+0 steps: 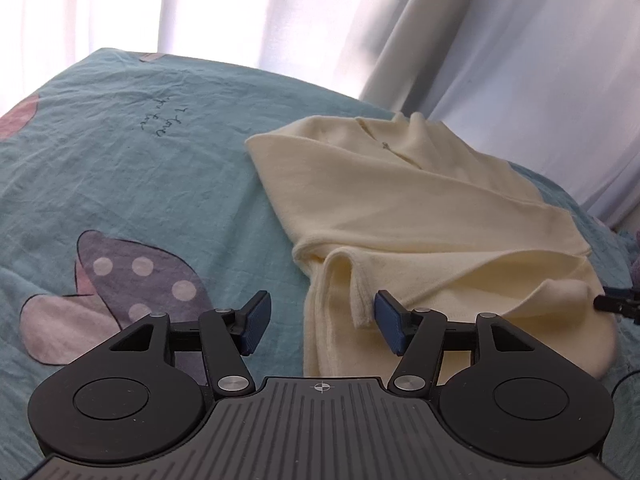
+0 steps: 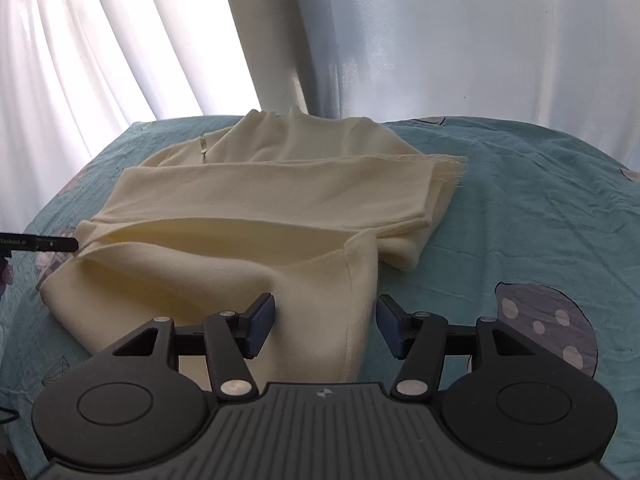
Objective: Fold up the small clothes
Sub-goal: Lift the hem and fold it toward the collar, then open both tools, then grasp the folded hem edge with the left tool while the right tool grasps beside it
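Note:
A cream garment (image 1: 420, 208) lies partly folded on a teal bedsheet (image 1: 140, 184), its sleeve laid across the body and its near hem bunched up. My left gripper (image 1: 322, 320) hovers open over the garment's near left corner. A loose hem fold hangs between the blue pads (image 1: 390, 324) without being pressed. In the right wrist view the same garment (image 2: 260, 208) spreads ahead. My right gripper (image 2: 326, 322) stands open over its near right edge, with cloth lying between the pads but not clamped.
White curtains (image 2: 100, 60) hang behind the bed. The sheet carries purple polka-dot prints (image 1: 132, 280) (image 2: 552, 320). A black part of the other tool shows at the right edge (image 1: 618, 304) of the left wrist view, and another at the left edge (image 2: 40, 243) of the right wrist view.

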The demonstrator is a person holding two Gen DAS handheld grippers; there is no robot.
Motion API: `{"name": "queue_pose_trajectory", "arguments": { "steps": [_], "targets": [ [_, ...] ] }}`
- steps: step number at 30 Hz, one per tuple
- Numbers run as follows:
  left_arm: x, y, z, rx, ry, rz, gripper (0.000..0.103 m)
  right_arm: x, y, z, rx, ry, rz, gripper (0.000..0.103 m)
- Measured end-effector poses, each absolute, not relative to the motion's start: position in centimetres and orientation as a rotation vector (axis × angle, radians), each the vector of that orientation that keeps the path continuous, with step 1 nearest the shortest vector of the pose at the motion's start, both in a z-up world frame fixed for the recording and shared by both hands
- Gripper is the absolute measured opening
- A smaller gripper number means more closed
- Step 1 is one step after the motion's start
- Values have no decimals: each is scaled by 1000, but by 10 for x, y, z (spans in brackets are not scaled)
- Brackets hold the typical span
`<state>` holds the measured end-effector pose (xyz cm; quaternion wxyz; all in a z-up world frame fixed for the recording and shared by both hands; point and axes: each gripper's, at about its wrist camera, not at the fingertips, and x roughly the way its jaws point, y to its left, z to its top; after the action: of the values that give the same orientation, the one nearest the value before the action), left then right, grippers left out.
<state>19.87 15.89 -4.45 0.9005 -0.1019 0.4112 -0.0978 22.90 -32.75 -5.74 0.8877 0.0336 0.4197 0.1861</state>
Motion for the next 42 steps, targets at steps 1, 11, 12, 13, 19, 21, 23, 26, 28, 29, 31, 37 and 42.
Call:
{"name": "queue_pose_trajectory", "arguments": {
  "steps": [1,11,12,13,19,21,23,26,28,29,31,37,42],
  "targets": [
    [198,161,-44,-251,846,-207,64,230,-325,-58,51,872,388,56],
    [198,161,-40,-237,844,-183,68,242,-311,-63,-70,824,310,6],
    [199,161,-40,-236,846,-180,68,245,-319,-63,-20,827,264,6],
    [199,161,-40,-226,849,-178,69,248,-329,-65,39,841,222,7],
    [203,145,-44,-157,867,-199,69,243,-335,-62,37,825,153,17],
    [204,142,-45,-148,873,-208,69,241,-328,-56,18,805,210,18],
    [204,139,-45,-134,874,-212,69,243,-319,-58,-32,815,218,21],
    [203,140,-41,-139,857,-229,70,251,-315,-64,-42,837,190,47],
    [203,142,-39,-140,845,-236,73,253,-316,-66,-38,836,176,49],
    [204,142,-39,-137,845,-234,74,254,-317,-67,-29,838,179,49],
    [210,139,-40,-125,851,-238,74,258,-317,-70,-2,850,198,49],
    [225,125,-46,-93,856,-305,71,258,-314,-71,44,848,254,10],
    [229,122,-42,-119,835,-382,70,261,-325,-69,135,847,263,8]
  ]
}}
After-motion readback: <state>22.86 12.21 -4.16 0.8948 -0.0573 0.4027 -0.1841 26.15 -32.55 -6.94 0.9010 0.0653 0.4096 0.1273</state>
